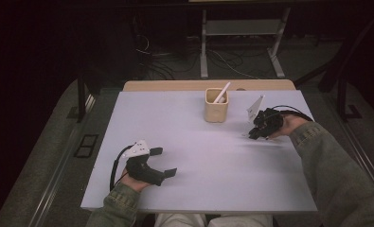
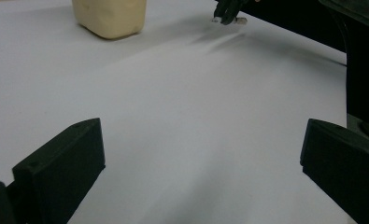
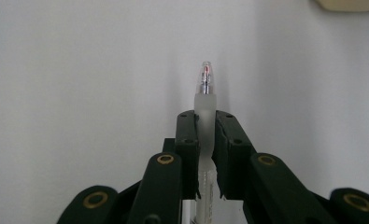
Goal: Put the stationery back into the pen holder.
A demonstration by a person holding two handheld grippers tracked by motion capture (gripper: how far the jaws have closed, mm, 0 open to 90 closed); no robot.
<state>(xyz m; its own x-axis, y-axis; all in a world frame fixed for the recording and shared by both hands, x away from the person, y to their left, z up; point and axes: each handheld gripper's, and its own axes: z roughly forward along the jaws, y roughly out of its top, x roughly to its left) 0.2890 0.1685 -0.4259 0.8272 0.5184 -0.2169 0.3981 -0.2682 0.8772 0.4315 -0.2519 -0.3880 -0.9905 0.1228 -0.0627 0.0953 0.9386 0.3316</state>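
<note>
Right hand-held gripper (image 3: 205, 122) is clenched on a pen (image 3: 205, 93), jaws pinching the frosted barrel on both sides, and the clear tip with its red core pokes out past the jaw ends toward the pale tabletop (image 3: 79, 70). In the high view that right hand-held gripper (image 1: 256, 133) sits near the far right corner of the tabletop (image 1: 213, 161), its grey three-cornered plate tilted up, cable looping behind, the sleeve coming in from the right edge. Just to its left, near the middle of the far edge, stands the beige pen cup (image 1: 216, 106) upright, with another white pen (image 1: 221, 92) leaning in it. Over at the near left corner, the left hand-held gripper (image 1: 164, 161) lies low, jaws spread wide apart, released, nothing between them. Its own view confirms it: two black jaws standing far apart over bare tabletop (image 2: 187, 130), the pen cup (image 2: 109, 17) at the far side and the right hand-held gripper (image 2: 229, 15) small in the distance, well apart from the cup.
</note>
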